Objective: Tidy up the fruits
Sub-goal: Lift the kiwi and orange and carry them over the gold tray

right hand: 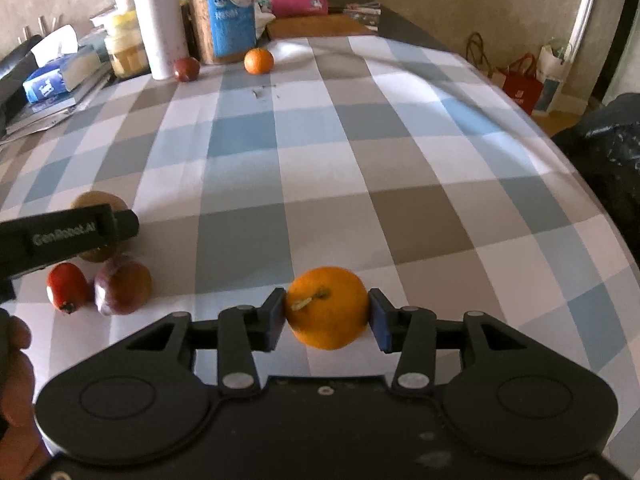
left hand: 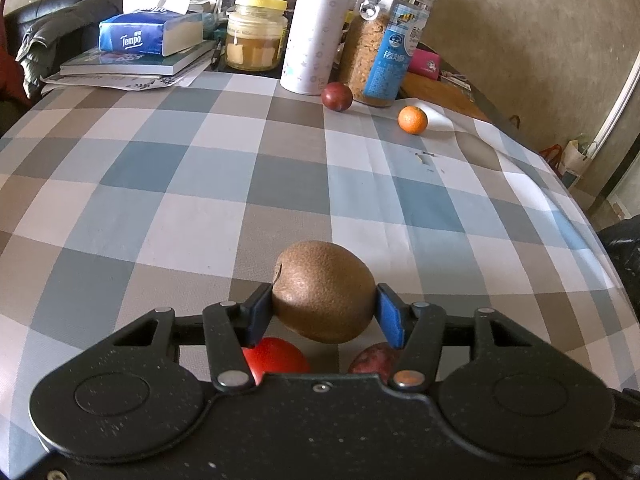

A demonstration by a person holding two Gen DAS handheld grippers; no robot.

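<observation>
Fruit is being gathered into a cluster at the near left of the checked tablecloth (right hand: pixel 360 152), and both tongs are busy with it. Starting at the left, the left gripper (left hand: pixel 324 312) has its blue pads pressed on the flanks of a brown kiwi (left hand: pixel 324 292), held just over a red tomato (right hand: pixel 66 286) and a dark red plum (right hand: pixel 122 286) that sit touching each other. Further right, the right gripper (right hand: pixel 327 316) stands around an orange (right hand: pixel 326 306) resting on the cloth; its right pad shows a sliver of gap, so I judge it slackened, a set-down nearly done. Far off at about twelve o'clock wait another plum (right hand: pixel 186 69) and a small mandarin (right hand: pixel 259 61) beside the jars. Next, I reckon, the kiwi wants lowering beside the pair without knocking them rolling.
</observation>
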